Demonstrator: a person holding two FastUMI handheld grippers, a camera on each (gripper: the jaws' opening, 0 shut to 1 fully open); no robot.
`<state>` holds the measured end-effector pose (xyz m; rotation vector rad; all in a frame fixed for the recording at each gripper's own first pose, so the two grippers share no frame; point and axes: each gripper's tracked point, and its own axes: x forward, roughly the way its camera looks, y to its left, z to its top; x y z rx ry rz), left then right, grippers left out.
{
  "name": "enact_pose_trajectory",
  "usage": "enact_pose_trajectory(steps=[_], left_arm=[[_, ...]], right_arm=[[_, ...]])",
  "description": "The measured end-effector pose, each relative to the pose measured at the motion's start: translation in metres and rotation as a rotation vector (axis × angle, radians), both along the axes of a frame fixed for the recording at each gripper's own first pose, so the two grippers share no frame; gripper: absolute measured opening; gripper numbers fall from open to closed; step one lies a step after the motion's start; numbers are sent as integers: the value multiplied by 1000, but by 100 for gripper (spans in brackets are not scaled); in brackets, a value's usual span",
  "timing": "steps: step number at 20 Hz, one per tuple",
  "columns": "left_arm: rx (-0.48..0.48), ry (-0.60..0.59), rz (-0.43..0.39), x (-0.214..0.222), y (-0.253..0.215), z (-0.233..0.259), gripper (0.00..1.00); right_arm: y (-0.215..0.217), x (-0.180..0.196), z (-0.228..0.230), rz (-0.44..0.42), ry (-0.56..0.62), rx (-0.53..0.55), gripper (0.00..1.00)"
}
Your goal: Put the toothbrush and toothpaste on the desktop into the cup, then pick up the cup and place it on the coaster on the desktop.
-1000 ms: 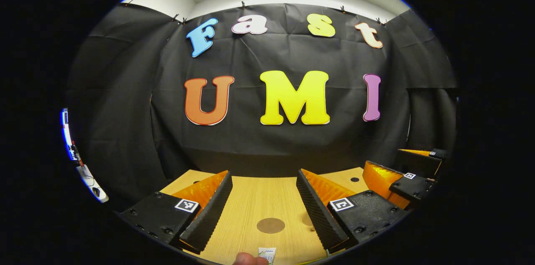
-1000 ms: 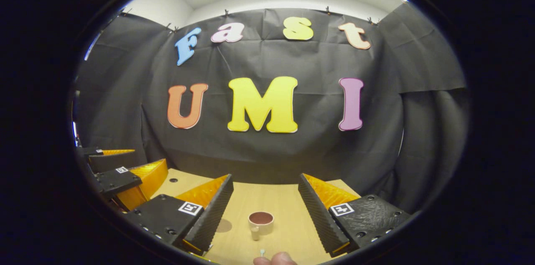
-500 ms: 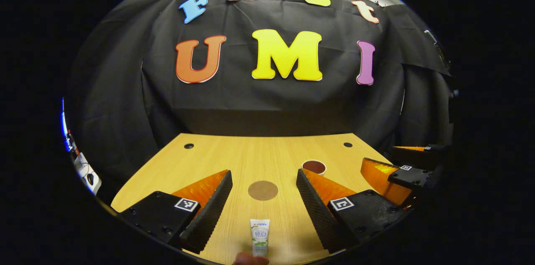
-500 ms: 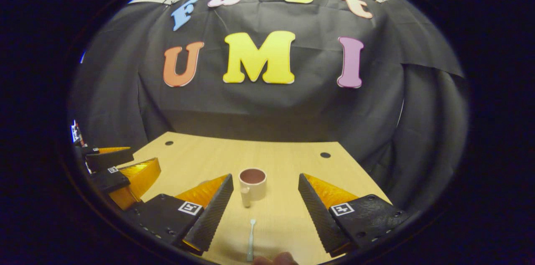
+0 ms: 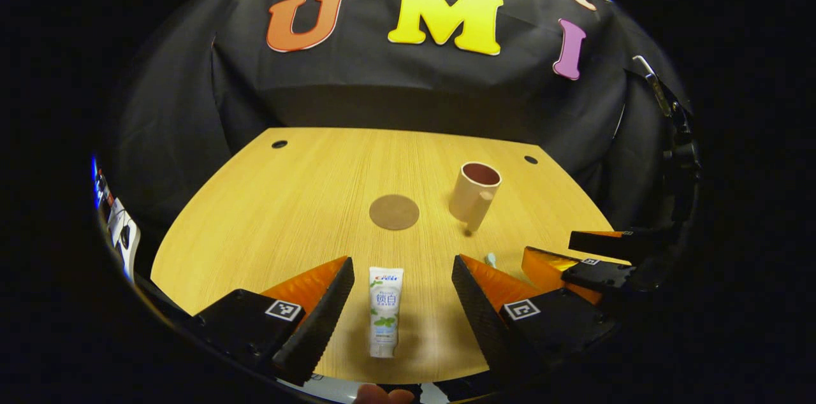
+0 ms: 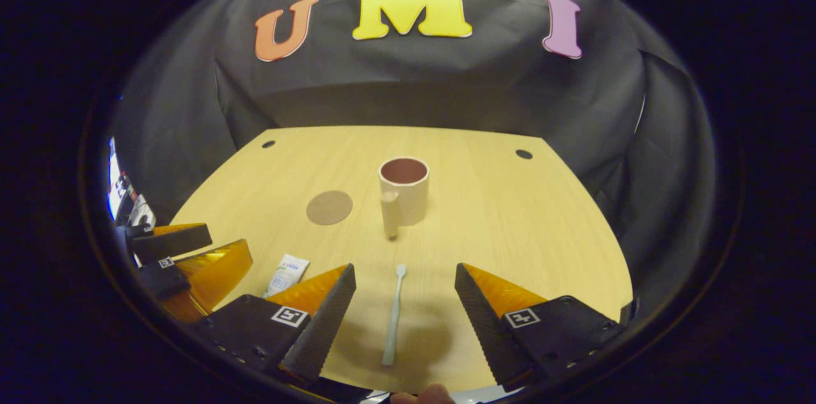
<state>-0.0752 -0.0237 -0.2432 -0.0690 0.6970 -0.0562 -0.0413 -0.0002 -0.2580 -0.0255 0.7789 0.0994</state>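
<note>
Wooden desktop (image 6: 510,213): one cup (image 6: 403,190), one coaster (image 6: 329,207).

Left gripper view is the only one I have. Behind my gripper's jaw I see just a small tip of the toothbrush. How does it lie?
Observer: The toothbrush lies flat on the table, its head pointing toward the cup.
Operator: Where is the right gripper?
Observer: The right gripper is over the toothbrush, with its jaws wide open, one on each side, not touching it.
Operator: And the cup's handle?
Observer: It points toward the right gripper, roughly in line with the toothbrush.
</note>
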Motion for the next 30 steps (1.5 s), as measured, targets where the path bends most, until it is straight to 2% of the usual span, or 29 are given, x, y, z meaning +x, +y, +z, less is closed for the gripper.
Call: enact_pose_trajectory(steps=[1, 2, 5, 10, 11, 13, 15, 16, 19, 20, 21, 24, 25, 26, 27, 28, 30], left_arm=[[2, 29, 2, -3, 1, -9, 99], [-4, 55, 2, -7, 1, -16, 99], [-8, 129, 14, -19, 3, -36, 99], [-28, 226, -1, -28, -2, -65, 99], [-24, 241, -5, -31, -1, -70, 99], [-21, 264, -8, -35, 0, -77, 100], [-24, 282, -6, -37, -1, -82, 99], [-23, 288, -7, -37, 0, -84, 99], [-17, 295, -7, -38, 3, -88, 99], [-16, 297, -5, -38, 4, -89, 99], [-15, 297, -3, -36, 4, -90, 99], [-21, 305, 5, -38, 7, -92, 99], [-22, 308, 5, -38, 8, -92, 99], [-21, 309, 4, -38, 8, -92, 99], [-20, 310, 2, -38, 8, -95, 99], [-18, 312, 0, -38, 8, -98, 99], [-17, 318, -4, -39, 6, -102, 99]], right_arm=[[2, -2, -7, 3, 19, -1, 99], [2, -3, -14, 6, 37, -8, 96], [4, -2, -37, 15, 100, -28, 96], [5, -3, -68, -30, 196, -8, 96], [4, -1, -72, -37, 205, -7, 99], [4, 3, -79, -48, 214, -7, 96], [4, 6, -86, -49, 224, -11, 99], [5, 8, -89, -50, 232, -12, 95], [8, 13, -103, -46, 246, -19, 94], [8, 15, -105, -47, 250, -21, 90], [9, 16, -106, -48, 255, -24, 72], [12, 16, -110, -50, 273, -22, 52], [11, 15, -112, -52, 278, -27, 40], [12, 16, -112, -56, 275, -22, 34], [12, 16, -113, -55, 279, -25, 22], [12, 18, -116, -55, 277, -29, 21], [12, 17, -112, -61, 280, -30, 3]])
